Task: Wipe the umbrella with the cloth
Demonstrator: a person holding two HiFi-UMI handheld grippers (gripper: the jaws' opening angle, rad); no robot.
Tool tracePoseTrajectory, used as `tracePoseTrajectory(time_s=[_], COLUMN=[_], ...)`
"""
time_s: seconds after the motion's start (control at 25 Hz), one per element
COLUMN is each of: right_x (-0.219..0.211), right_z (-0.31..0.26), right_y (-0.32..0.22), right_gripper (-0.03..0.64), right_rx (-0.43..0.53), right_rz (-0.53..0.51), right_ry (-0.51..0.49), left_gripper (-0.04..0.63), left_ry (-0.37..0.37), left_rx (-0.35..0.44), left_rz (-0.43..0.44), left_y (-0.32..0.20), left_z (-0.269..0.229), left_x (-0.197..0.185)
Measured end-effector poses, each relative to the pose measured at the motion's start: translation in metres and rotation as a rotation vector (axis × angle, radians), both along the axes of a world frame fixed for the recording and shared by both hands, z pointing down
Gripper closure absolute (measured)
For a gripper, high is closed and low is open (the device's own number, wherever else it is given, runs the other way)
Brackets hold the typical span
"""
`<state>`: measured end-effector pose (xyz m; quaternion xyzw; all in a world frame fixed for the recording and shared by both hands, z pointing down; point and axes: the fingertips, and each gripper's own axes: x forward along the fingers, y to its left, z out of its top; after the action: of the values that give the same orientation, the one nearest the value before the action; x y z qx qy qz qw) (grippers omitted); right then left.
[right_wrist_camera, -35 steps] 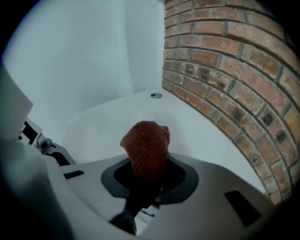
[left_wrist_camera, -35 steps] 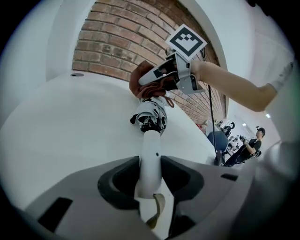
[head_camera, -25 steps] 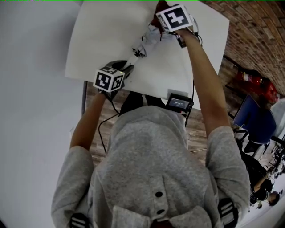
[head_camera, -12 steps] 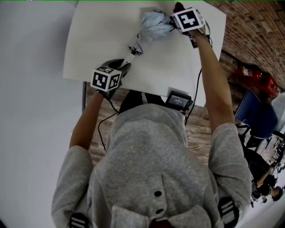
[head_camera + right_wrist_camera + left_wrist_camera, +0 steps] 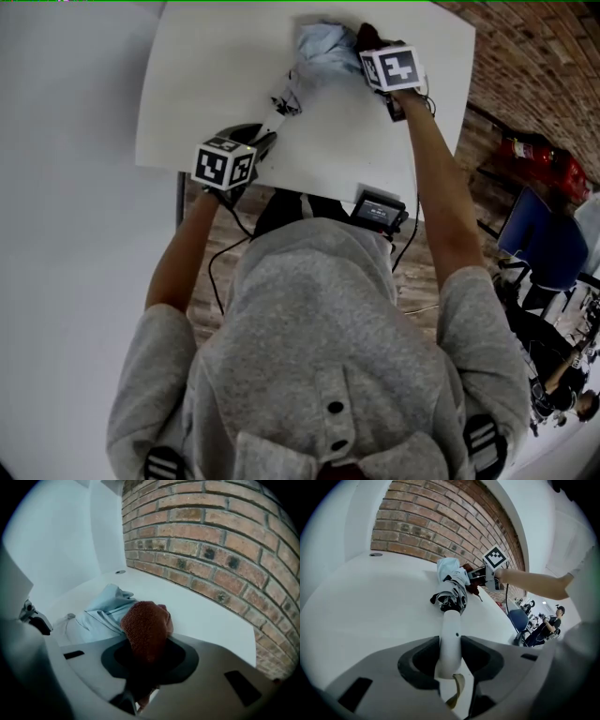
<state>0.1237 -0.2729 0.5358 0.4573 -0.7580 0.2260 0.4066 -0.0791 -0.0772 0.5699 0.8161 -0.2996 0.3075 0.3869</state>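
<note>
Here left jaws clamp the umbrella handle (image 5: 450, 637); right jaws pinch cloth (image 5: 145, 627) beside its canopy (image 5: 101, 612)

Head view: desk (image 5: 216, 80) far edge cut off by frame; cloth (image 5: 366, 34) mostly hidden behind right gripper (image 5: 371, 49); umbrella (image 5: 323, 52) handle covered by left gripper (image 5: 262, 142).

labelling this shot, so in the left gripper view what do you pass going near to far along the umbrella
tan strap loop → white cylindrical umbrella handle → bunched black-and-white umbrella folds → pale blue umbrella canopy → red brick wall
</note>
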Motion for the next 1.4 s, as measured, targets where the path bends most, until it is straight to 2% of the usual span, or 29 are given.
tracePoseTrajectory(time_s=[0.24, 0.4, 0.84, 1.24, 1.4], right_x=[-0.005, -0.017, -0.092, -0.111, -0.121], right_z=[0.005, 0.011, 0.01, -0.001, -0.002], right_y=[0.023, 0.04, 0.081, 0.098, 0.1], right_gripper=[0.518, 0.518, 0.518, 0.519, 0.52], right_rx=[-0.005, -0.013, -0.047, -0.032, -0.014], right_rz=[0.205, 0.265, 0.208, 0.199, 0.184], right_ry=[-0.224, -0.308, -0.422, -0.407, -0.437], left_gripper=[0.442, 0.442, 0.442, 0.443, 0.442], left_ry=[0.002, 0.007, 0.024, 0.037, 0.047], left_rx=[-0.002, -0.013, -0.041, -0.049, -0.055], left_rz=[0.016, 0.031, 0.026, 0.023, 0.017], left_y=[0.0, 0.001, 0.002, 0.002, 0.001], left_z=[0.001, 0.001, 0.0, 0.001, -0.001], left_x=[0.0, 0.001, 0.004, 0.003, 0.003])
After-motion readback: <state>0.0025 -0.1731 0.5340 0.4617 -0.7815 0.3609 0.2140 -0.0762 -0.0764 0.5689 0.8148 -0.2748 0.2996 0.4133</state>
